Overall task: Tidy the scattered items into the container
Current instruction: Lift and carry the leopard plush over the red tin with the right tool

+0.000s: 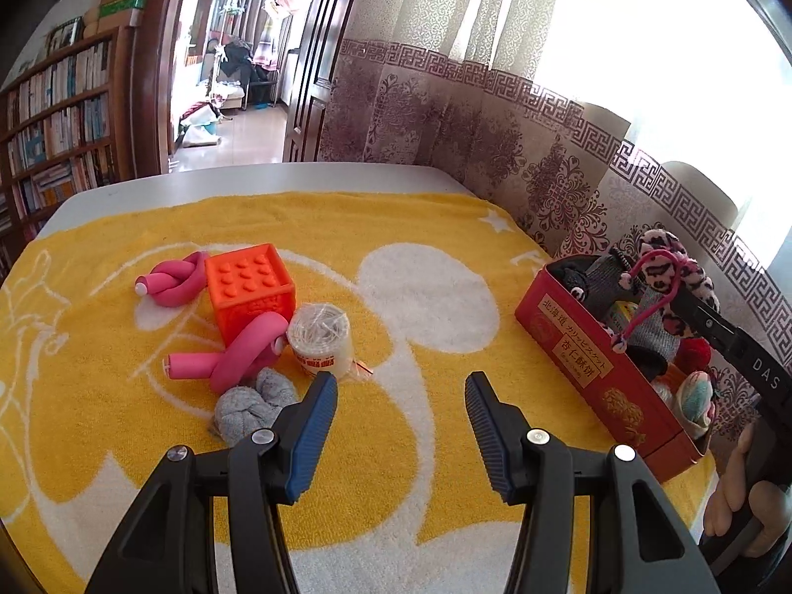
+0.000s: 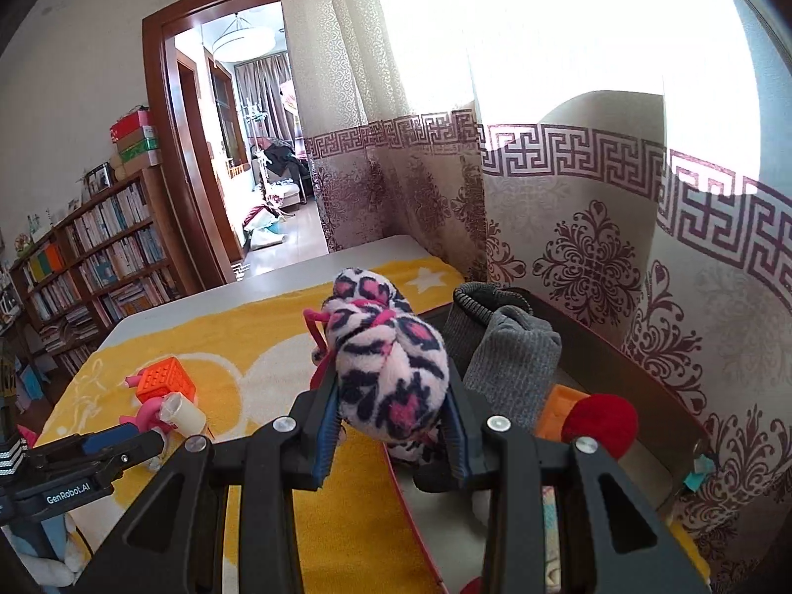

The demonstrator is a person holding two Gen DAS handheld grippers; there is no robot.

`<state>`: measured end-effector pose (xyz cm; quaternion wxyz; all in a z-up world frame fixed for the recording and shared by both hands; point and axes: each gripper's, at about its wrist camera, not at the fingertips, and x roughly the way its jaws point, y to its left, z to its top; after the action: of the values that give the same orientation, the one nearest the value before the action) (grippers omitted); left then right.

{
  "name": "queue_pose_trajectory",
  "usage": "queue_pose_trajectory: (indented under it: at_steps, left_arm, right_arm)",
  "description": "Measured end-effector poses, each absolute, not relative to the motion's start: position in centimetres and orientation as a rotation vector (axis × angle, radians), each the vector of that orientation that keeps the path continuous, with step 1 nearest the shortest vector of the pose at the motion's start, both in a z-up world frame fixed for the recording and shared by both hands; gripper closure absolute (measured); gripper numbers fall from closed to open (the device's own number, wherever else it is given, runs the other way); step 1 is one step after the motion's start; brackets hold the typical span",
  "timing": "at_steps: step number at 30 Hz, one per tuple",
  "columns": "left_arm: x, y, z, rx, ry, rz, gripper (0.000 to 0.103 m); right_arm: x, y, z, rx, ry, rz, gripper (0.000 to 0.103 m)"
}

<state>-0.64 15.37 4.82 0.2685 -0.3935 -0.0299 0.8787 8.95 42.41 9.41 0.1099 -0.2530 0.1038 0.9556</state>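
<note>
The right tool (image 2: 391,425) grips a leopard-print plush (image 2: 391,371) over the red tin (image 1: 594,376) — the left tool (image 1: 401,396) gapes empty.

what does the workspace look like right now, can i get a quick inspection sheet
surface: yellow and white towel spread over a pale table.
job's things: red tin at the right, already holding socks and soft items; still on the towel are two pink foam rollers, orange studded cube, wrapped roll and grey knotted sock.
clutter: nothing seen.
grippers: left gripper open and empty above the towel; right gripper shut on leopard-print plush above the tin.
cables: nothing seen.
surroundings: patterned curtain, bookshelf, open doorway.
</note>
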Motion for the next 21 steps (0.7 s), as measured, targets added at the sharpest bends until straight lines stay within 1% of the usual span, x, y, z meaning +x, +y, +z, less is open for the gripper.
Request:
queue_pose_trajectory:
  at_steps: [8,11,21]
  left_arm:
    - [-0.5,20.9,6.8,-1.013,0.012,2.310,0.047]
    - [-0.6,23.1,7.5,-0.992,0.044,2.289,0.047]
    - [-1.7,29.1,8.3,-0.979,0.109,2.222,0.047]
  right_arm:
    - [11.3,45.1,8.8,-0.749,0.257,2.753,0.063]
    - [11.3,46.2,8.3,-0.778,0.267,2.732,0.063]
    - [10.7,46.1,6.6,-0.921,0.152,2.776,0.063]
